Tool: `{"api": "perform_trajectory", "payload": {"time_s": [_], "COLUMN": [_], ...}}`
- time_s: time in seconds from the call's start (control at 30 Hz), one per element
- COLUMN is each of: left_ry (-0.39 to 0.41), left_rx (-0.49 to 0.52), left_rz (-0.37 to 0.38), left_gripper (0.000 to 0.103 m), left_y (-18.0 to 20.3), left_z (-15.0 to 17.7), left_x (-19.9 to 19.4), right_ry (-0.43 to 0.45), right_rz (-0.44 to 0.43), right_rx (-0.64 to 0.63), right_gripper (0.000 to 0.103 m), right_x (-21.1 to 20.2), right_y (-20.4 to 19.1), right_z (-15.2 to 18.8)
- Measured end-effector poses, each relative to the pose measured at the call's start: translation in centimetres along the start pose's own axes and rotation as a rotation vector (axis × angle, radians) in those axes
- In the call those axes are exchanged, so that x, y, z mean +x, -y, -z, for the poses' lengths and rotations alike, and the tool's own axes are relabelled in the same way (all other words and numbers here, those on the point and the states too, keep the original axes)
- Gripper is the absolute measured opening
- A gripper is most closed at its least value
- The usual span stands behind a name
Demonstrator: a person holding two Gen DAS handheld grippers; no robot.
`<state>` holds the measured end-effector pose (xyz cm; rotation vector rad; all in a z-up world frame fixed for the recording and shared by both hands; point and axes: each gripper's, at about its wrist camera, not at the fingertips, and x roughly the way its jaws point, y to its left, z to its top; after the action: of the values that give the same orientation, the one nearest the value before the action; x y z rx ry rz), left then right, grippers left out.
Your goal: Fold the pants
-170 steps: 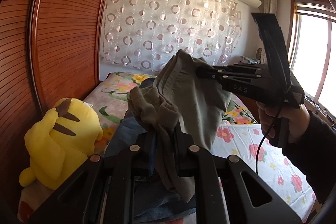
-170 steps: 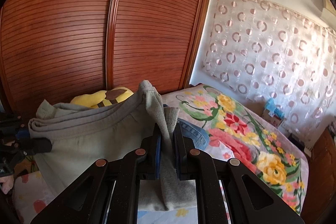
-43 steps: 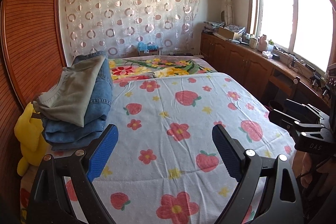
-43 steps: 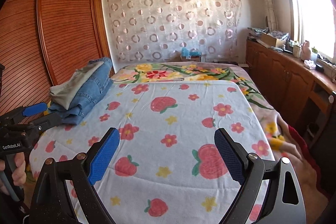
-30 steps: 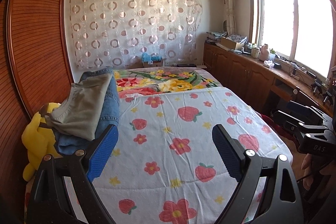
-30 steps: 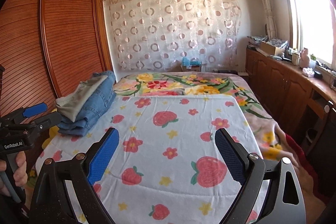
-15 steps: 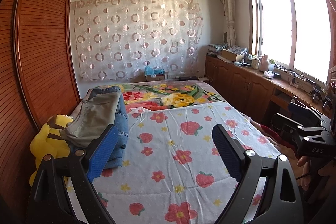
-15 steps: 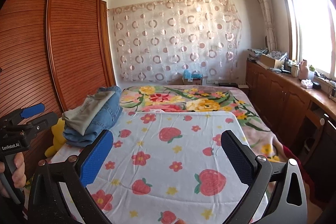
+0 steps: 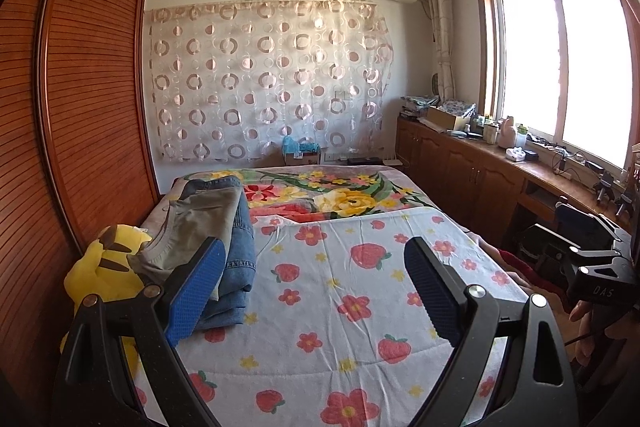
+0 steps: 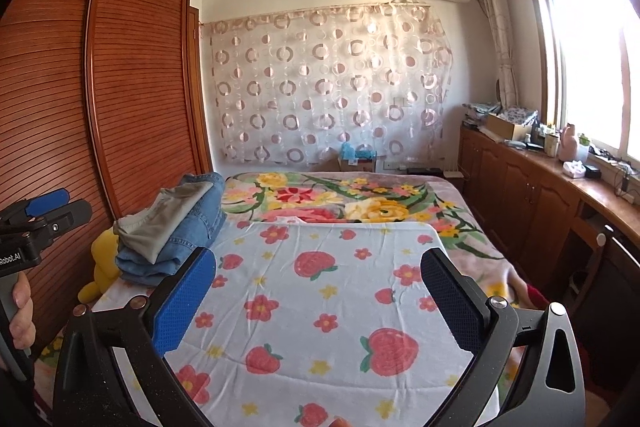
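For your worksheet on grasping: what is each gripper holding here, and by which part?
Nothing. The left gripper and right gripper are both open and empty; the grey pants lie folded on the jeans.

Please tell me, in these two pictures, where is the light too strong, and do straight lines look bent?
Left wrist view: the window is blown out white, and the wardrobe edge bows from the fisheye lens. Right wrist view: the window glares too, and the wardrobe doors curve; the bed is evenly lit and sharp.

left gripper [image 9: 312, 283] agape, right gripper [image 10: 318, 291] agape, empty

Bedspread [image 9: 340, 307] open; folded pile [image 9: 224, 239] blocks left edge.
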<state>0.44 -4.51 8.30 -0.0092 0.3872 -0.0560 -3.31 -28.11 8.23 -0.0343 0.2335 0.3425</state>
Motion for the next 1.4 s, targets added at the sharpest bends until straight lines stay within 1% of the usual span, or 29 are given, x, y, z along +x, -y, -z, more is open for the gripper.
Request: {"api": "perform_trajectory", "payload": {"time_s": [1.4], "left_ry": [-0.006], "left_rx": [-0.001], "left_rz": [0.002], "left_gripper": [0.091], "left_y": [0.0], "left_z": [0.07], "left_x": [0.09], "right_ry": [0.005], "right_rz": [0.0], "right_rx": [0.007], "right_gripper": [0.102], "right_x": [0.31], "right_y": [0.53], "right_z": [0.17]}}
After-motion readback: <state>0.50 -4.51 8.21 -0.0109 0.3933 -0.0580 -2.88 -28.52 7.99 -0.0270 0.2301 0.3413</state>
